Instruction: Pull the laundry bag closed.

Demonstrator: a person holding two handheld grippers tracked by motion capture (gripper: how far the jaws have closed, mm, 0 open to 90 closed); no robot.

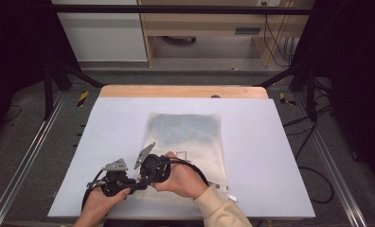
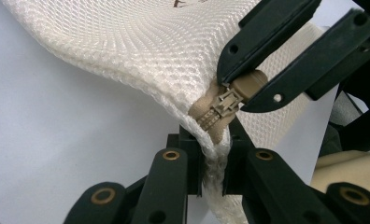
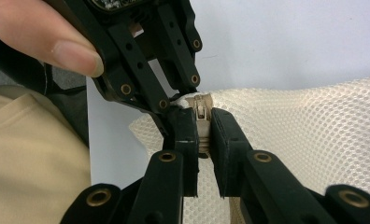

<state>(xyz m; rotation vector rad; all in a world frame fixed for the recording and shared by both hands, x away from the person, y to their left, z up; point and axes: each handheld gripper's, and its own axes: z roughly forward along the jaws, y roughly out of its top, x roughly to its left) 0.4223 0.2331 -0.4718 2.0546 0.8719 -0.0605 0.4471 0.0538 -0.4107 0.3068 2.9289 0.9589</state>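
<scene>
Both hands sit at the lower middle of the high view, close together and almost touching. The left gripper lies low in the left hand, jaws pinched tight together and pointing right. The right gripper, in the right hand, points left toward it, jaws likewise clamped; a cream sleeve covers that forearm.

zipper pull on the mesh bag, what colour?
Tan, slightly darker than the cream mesh bag. The zipper pull shows best in the left gripper view.
</scene>
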